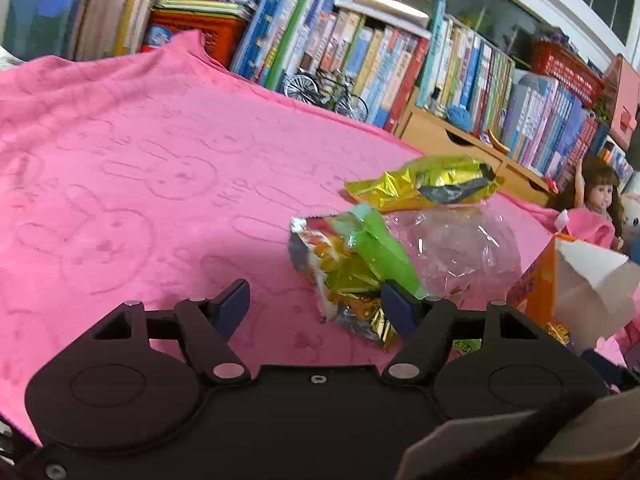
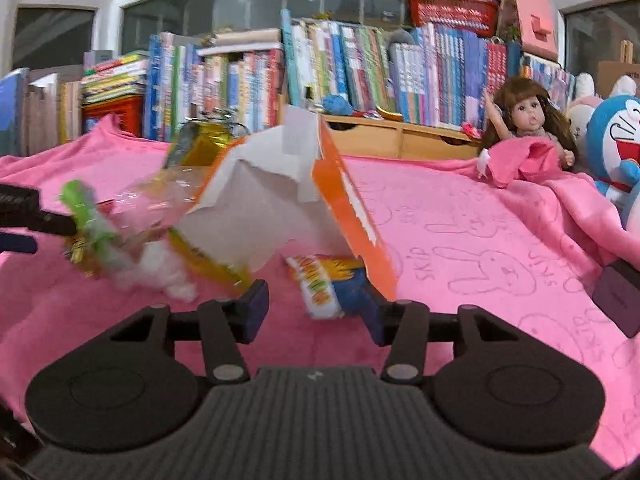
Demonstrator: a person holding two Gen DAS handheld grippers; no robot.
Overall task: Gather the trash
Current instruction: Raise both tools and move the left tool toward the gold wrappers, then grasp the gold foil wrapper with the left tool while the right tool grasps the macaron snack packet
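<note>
Trash lies on a pink rabbit-print blanket (image 1: 140,168). In the left wrist view a crumpled green and gold wrapper (image 1: 352,264) rests against the right finger of my left gripper (image 1: 316,308), which is open with nothing pressed between its pads. Behind the wrapper lie a clear plastic bag (image 1: 460,248), a yellow foil wrapper (image 1: 424,182) and an orange and white carton (image 1: 580,280). In the right wrist view the torn-open carton (image 2: 280,200) stands just ahead of my right gripper (image 2: 314,312). That gripper is open, and an orange, white and blue snack wrapper (image 2: 324,284) lies between its fingers beside the right one.
Rows of books (image 1: 400,60) and a wooden drawer unit (image 2: 400,136) line the back. A model bicycle (image 1: 324,92) stands by the books. A doll (image 2: 524,116) and a blue plush toy (image 2: 616,144) sit at the right. The left gripper (image 2: 24,216) shows at the left edge.
</note>
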